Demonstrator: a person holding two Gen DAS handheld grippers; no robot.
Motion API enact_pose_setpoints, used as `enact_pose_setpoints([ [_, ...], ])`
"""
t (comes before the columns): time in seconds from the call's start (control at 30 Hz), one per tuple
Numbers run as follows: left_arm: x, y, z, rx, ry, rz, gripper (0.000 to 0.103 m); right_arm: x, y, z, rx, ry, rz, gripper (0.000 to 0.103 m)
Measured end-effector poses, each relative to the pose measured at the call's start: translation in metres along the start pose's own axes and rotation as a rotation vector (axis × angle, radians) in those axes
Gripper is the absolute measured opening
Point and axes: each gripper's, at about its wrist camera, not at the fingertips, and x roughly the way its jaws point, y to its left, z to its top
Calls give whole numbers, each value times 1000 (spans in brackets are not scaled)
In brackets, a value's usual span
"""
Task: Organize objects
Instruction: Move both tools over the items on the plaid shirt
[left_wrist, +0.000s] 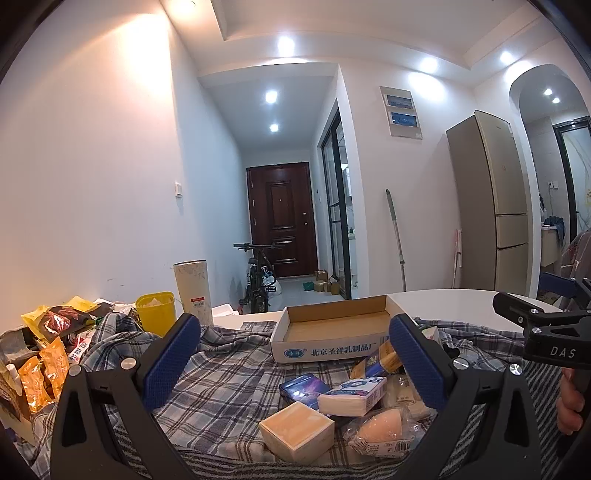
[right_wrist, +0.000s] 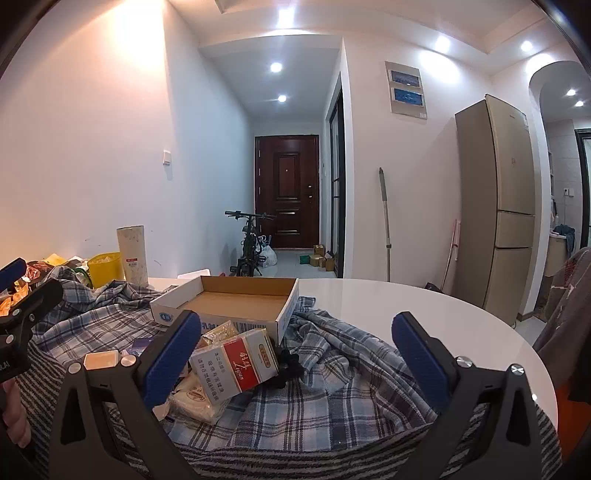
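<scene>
1. grippers first: left gripper (left_wrist: 293, 354) spread wide, blue pads (left_wrist: 170, 360) apart, nothing between them but air over the clutter.
2. right gripper (right_wrist: 295, 349) also fully released, its pads (right_wrist: 173, 354) holding nothing.
3. landmark is the shallow cardboard tray (left_wrist: 328, 341), white outside with blue print, sitting on a plaid shirt (left_wrist: 221, 373) spread over the round white table (right_wrist: 424, 306); its inside is bare cardboard.
4. just in front of the tray, towards the camera, lies a small heap: a beige square box (left_wrist: 297, 435), a white tissue pack (left_wrist: 352, 395), a blue-purple card box (left_wrist: 303, 387) and a peach makeup sponge in wrap (left_wrist: 380, 432).
5. right wrist view picks up a red-and-white cigarette pack (right_wrist: 240, 365) tilted against the tray's near wall, a black hair tie (right_wrist: 290, 363) beside it.
6. left of the tray: a yellow tub (left_wrist: 155, 312), a tall pale cylinder (left_wrist: 192, 291) and orange snack packets (left_wrist: 44, 369) farther out.
7. far behind the tray: a dark red door (left_wrist: 282, 218), a bicycle (left_wrist: 258, 280), a tall fridge (left_wrist: 487, 206) to the right.
8. a hand (left_wrist: 569, 402) grips the right tool's handle at the edge of the left view.
</scene>
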Motion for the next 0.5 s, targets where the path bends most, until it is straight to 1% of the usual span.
enact_pose_setpoints([
  [0.13, -3, -10, 2, 52, -13, 14, 103, -3, -1, 1, 4, -16, -4, 103],
  [0.2, -10, -16, 3, 83, -42, -4, 103, -1, -2, 1, 10, -10, -3, 103],
  [0.27, -20, -22, 4, 112, -79, 19, 103, -1, -2, 1, 12, -8, -2, 103],
  [0.33, -26, -26, 7, 131, -88, 27, 103, -2, -1, 2, 7, -8, -14, 103],
  [0.4, -28, -26, 14, 112, -57, 6, 103, -3, 1, 5, -5, 7, -29, 103],
  [0.5, -27, -18, 25, 31, 14, -40, 103, -8, -3, 15, 13, 45, -16, 103],
])
